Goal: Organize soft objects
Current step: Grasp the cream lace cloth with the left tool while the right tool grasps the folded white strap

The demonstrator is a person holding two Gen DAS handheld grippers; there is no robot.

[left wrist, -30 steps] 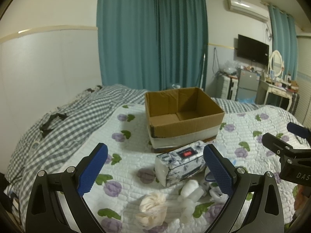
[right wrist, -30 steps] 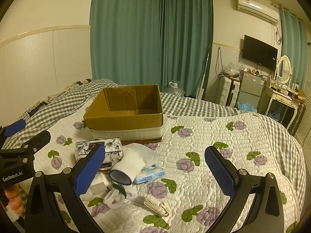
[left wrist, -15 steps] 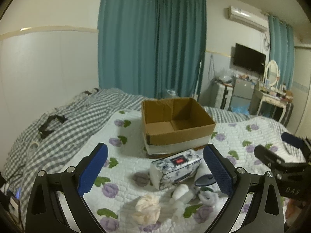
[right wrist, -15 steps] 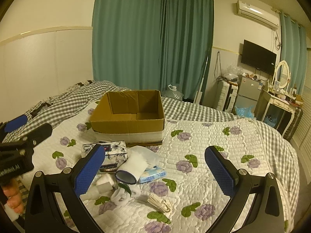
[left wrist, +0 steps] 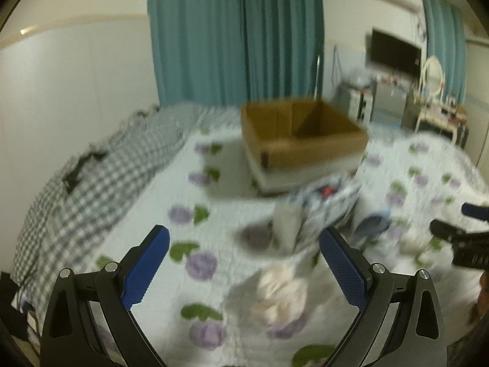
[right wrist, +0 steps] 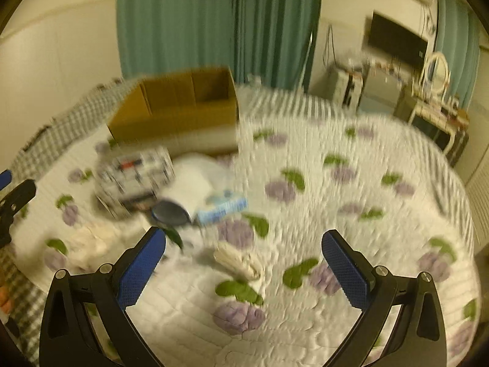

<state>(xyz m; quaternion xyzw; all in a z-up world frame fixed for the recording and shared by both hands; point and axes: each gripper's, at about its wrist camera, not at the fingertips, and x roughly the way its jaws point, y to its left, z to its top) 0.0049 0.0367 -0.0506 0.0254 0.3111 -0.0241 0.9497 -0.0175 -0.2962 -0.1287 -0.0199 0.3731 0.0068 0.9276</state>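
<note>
Blur smears both wrist views, which tells me both hands are moving fast, and that is the main risk: a gripper swung in at this pace could knock the small things about instead of pinching one cleanly. The left gripper (left wrist: pixel 244 252) has its fingers spread wide and holds nothing; the right gripper (right wrist: pixel 244 252) is likewise released and bare. The soft objects lie loose on the flowered quilt (right wrist: pixel 351 214), just in front of the cardboard box (left wrist: pixel 301 134), which looks empty as far as I can see into it. Nearest the left gripper is a crumpled cream bundle (left wrist: pixel 279 293), with the patterned tissue pack (left wrist: pixel 318 211) beyond it, close to the box. Before the right gripper sit a white roll (right wrist: pixel 189 189), a small blue packet (right wrist: pixel 221 209) and a pale folded cord (right wrist: pixel 237 260).

These things are limp, so a shallow pinch may catch only a corner, or snag the quilt with it. The pile is tight, too, and the two grippers could crowd each other over it.

Compared with half a second ago, both cameras have dropped closer to the bed: the bundle and the cord now lie between the fingers, and the once sharp views have gone soft.
</note>
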